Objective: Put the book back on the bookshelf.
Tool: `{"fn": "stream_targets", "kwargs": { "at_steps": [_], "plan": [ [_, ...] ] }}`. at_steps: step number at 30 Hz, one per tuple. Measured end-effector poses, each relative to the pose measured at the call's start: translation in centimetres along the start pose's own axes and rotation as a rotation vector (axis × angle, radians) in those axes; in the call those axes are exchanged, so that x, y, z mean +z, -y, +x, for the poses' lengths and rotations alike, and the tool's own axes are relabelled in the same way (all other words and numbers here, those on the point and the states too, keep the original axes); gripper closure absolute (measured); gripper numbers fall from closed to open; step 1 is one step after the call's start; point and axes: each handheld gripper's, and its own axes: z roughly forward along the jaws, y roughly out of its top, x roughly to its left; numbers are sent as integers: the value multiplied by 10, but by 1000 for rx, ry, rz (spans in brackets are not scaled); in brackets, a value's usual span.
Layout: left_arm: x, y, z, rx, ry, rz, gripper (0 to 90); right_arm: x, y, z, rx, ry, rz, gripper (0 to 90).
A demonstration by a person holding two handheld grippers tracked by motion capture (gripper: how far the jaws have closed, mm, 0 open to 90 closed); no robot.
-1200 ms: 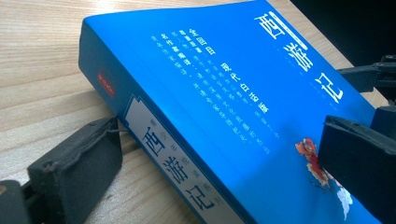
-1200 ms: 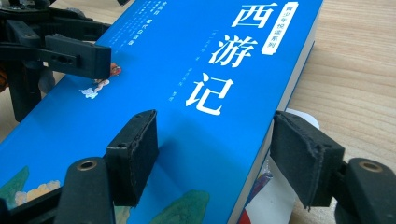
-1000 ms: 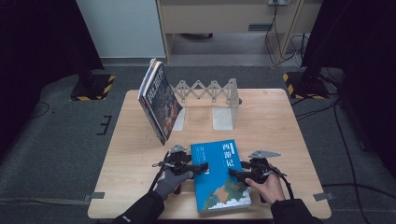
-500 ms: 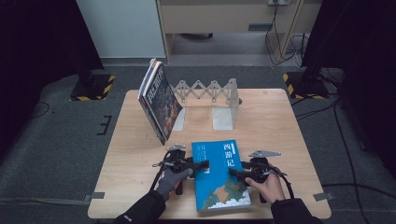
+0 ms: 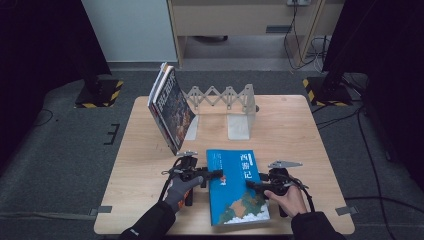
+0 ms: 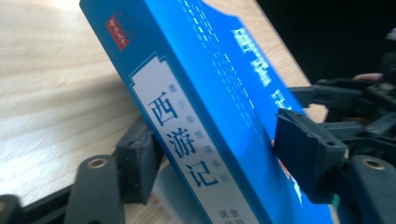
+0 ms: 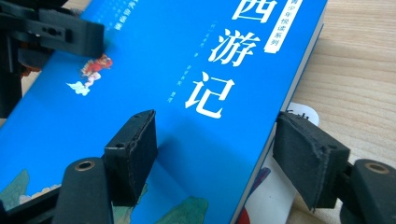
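While the blue book (image 5: 237, 186) lies flat near the tabletop's (image 5: 300, 130) front edge, we have both claws on it: left claw (image 5: 216, 174) just closing over its spine, right claw (image 5: 251, 185) gripping the opposite edge. Next, we judge, comes lifting it level.

"西游记" on blue book (image 5: 237, 186)
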Motion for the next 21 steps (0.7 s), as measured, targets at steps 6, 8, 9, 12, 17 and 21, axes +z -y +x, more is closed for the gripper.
{"fn": "stream_targets", "kwargs": {
  "at_steps": [6,8,9,12,17,21],
  "plan": [
    [3,-3,0,-17,11,9,367,-1,1,-2,0,-8,-2,308],
    [5,-4,0,-16,16,12,364,-1,0,-1,3,-7,3,308],
    [8,-4,0,-11,18,15,360,-1,0,-1,-1,-6,2,308],
    [10,-4,1,-13,25,17,354,-1,0,-2,0,-10,4,308],
    [12,-5,0,-4,25,22,355,-1,0,-2,-5,-10,4,308],
    [16,-4,-4,-12,56,51,398,1,-1,-3,-3,-25,-1,303]
  ]
}}
